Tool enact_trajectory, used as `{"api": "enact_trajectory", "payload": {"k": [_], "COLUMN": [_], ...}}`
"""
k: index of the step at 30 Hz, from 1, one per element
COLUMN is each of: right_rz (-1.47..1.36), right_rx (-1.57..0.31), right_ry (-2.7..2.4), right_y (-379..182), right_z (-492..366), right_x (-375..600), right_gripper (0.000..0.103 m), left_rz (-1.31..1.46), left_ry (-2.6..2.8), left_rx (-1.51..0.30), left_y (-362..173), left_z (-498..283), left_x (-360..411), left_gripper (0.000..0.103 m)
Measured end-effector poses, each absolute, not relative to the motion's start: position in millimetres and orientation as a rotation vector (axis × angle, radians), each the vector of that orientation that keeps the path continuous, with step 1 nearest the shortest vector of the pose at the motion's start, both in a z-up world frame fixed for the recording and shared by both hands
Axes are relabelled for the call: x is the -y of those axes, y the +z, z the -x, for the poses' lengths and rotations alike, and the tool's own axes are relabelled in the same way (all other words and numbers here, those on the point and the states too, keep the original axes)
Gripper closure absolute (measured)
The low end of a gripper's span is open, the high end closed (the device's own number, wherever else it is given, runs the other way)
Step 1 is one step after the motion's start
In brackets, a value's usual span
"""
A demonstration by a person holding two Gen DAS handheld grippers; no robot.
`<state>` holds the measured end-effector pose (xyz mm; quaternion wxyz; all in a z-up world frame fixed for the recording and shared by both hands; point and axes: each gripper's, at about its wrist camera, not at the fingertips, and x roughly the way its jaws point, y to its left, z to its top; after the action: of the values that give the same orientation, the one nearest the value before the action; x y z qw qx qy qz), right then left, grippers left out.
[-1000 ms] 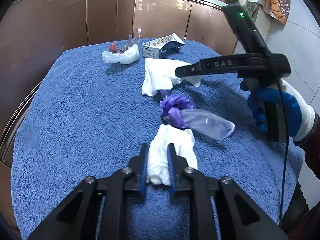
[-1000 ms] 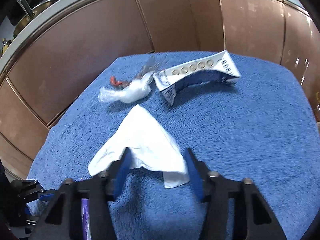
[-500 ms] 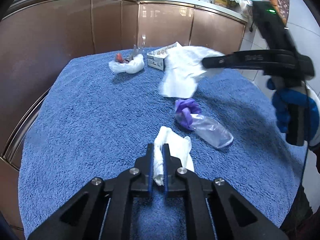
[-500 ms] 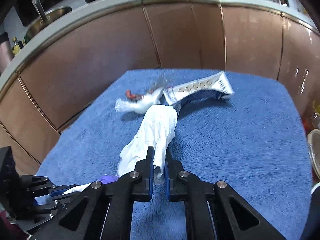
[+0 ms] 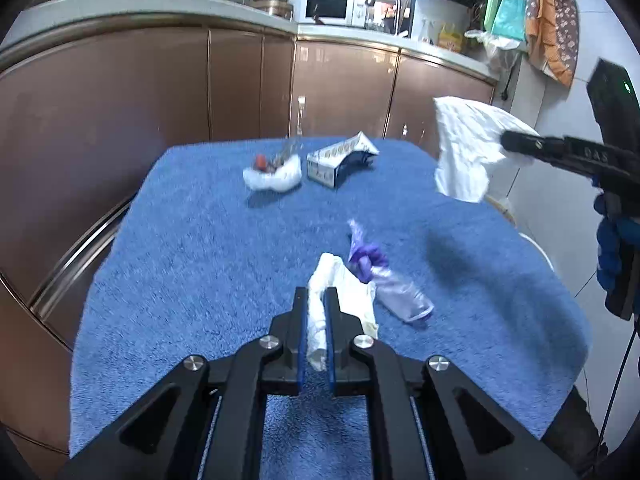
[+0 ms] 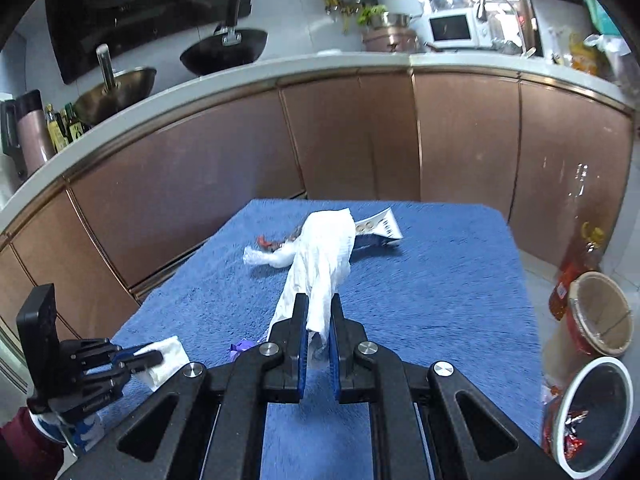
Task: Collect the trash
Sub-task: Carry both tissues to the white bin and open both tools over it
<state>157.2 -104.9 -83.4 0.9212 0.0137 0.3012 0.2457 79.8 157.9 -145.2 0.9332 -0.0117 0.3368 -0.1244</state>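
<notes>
My left gripper (image 5: pixel 316 300) is shut on a crumpled white tissue (image 5: pixel 340 284), low over the blue towel-covered table (image 5: pixel 200 248). My right gripper (image 6: pixel 319 308) is shut on a larger white paper towel (image 6: pixel 324 248) and holds it in the air above the table's right side; the towel also shows in the left wrist view (image 5: pixel 464 148). A purple glove with clear plastic (image 5: pixel 384 280) lies beside the left tissue. A white plastic wad with a red bit (image 5: pixel 272 172) and a crushed white-blue carton (image 5: pixel 340 156) lie at the far end.
A black bin with a white rim (image 6: pixel 596 412) holding wrappers stands on the floor right of the table, with a tan bucket (image 6: pixel 600 312) behind it. Brown cabinets (image 6: pixel 360 140) curve round the far side. The table's left edge is near a metal rail (image 5: pixel 76 256).
My right gripper has closed on the paper towel and lifted it up and to the right, off the table. My left gripper has closed on the small tissue and pulled back slightly.
</notes>
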Motion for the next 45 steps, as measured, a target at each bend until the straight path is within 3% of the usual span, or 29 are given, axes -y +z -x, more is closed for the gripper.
{"api": "enact_trajectory", "payload": {"k": [17,29,45], "right_rz": [-0.143,-0.224,-0.294], "right_rx": [-0.511,-0.533,-0.711], "right_ry": [0.285,0.042,-0.256], "right_y": [-62.8,-90.2,-188.8], "right_z": [-85.9,-71.4,-124.6], "right_x": [230.6,336.8,456.6], "right_gripper": [0.094,0.094,0.094], "left_rz": [-0.024,-0.112,-0.265], "left_ry": [-0.386,-0.637,-0.849], "left_rx": [-0.625,-0.649,-0.851], "left_y": [-87.7,-63.6,-138.6], "left_z": [-82.8,-137.1,-242.6], "left_x": [-67.8,103.2,369.7], "left_gripper": [0.097,0.097,0.096]}}
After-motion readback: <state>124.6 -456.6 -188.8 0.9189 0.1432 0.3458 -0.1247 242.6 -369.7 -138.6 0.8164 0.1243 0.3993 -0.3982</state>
